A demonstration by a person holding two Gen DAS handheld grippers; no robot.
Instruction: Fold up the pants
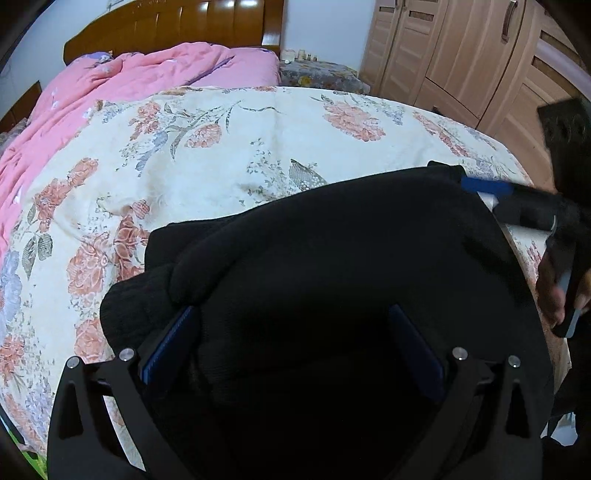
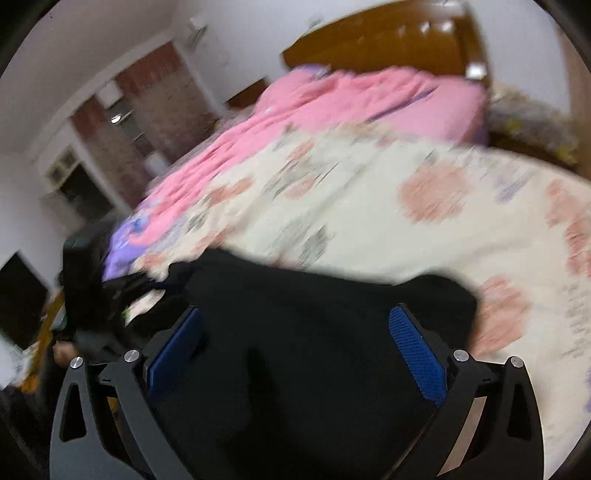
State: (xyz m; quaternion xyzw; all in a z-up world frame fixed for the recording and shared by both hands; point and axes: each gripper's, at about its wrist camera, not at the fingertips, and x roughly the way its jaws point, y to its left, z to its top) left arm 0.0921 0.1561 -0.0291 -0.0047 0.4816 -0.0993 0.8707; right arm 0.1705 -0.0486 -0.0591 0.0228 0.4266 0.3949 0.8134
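Observation:
Black pants [image 1: 332,251] lie bunched and folded over on a floral bedspread [image 1: 207,147]. My left gripper [image 1: 291,314] is open just above the dark fabric, its blue pads [image 1: 168,343] spread wide, nothing between them. The right gripper [image 1: 491,188] shows at the pants' far right corner, held by a hand. In the blurred right wrist view the pants [image 2: 314,314] fill the foreground, and my right gripper [image 2: 295,314] is open over them, blue pads [image 2: 417,354] apart.
A pink quilt [image 1: 110,85] lies at the head of the bed below a wooden headboard [image 1: 177,26]. Wooden wardrobes [image 1: 461,48] stand to the right. A nightstand [image 1: 317,72] with small items is beside the bed.

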